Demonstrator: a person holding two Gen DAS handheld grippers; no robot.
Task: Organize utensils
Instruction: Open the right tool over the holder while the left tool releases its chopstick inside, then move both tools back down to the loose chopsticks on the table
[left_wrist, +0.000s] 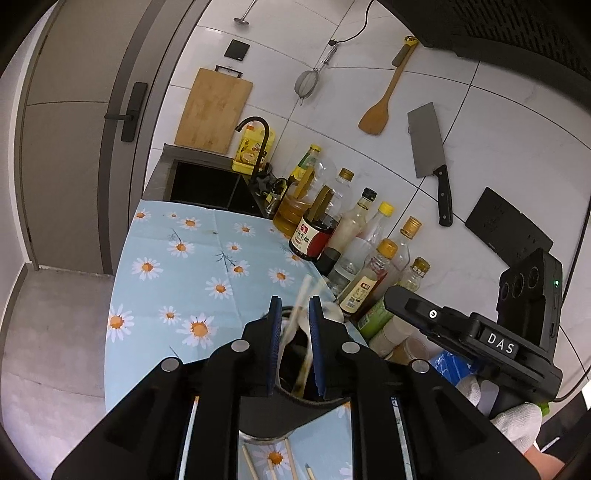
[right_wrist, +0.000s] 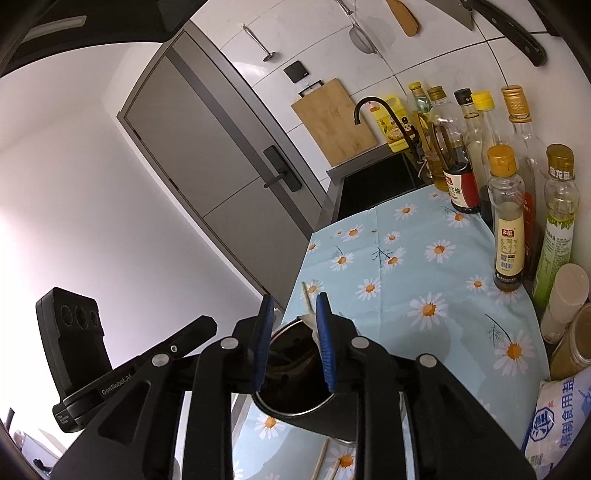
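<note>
A dark round utensil holder (left_wrist: 295, 413) stands on the daisy tablecloth (left_wrist: 177, 258), right under both grippers. My left gripper (left_wrist: 294, 301) is open over its mouth. A blurred pair of chopsticks (left_wrist: 301, 306) and a white spoon (left_wrist: 332, 312) stand in the gap, and the pads do not press them. My right gripper (right_wrist: 295, 297) is also open above the holder (right_wrist: 314, 421), with the white spoon (right_wrist: 312, 325) and a chopstick (right_wrist: 306, 295) close to its right pad. Several loose chopsticks (left_wrist: 251, 465) lie on the cloth in front of the holder.
Several oil and sauce bottles (left_wrist: 354, 236) crowd the wall side of the counter, with a salt bag (right_wrist: 561, 417) and jars nearer. A black sink (left_wrist: 207, 188) and faucet lie beyond the cloth. A cleaver, wooden spatula and strainer hang on the tiles. A white-gloved hand (left_wrist: 517, 424) holds the other tool.
</note>
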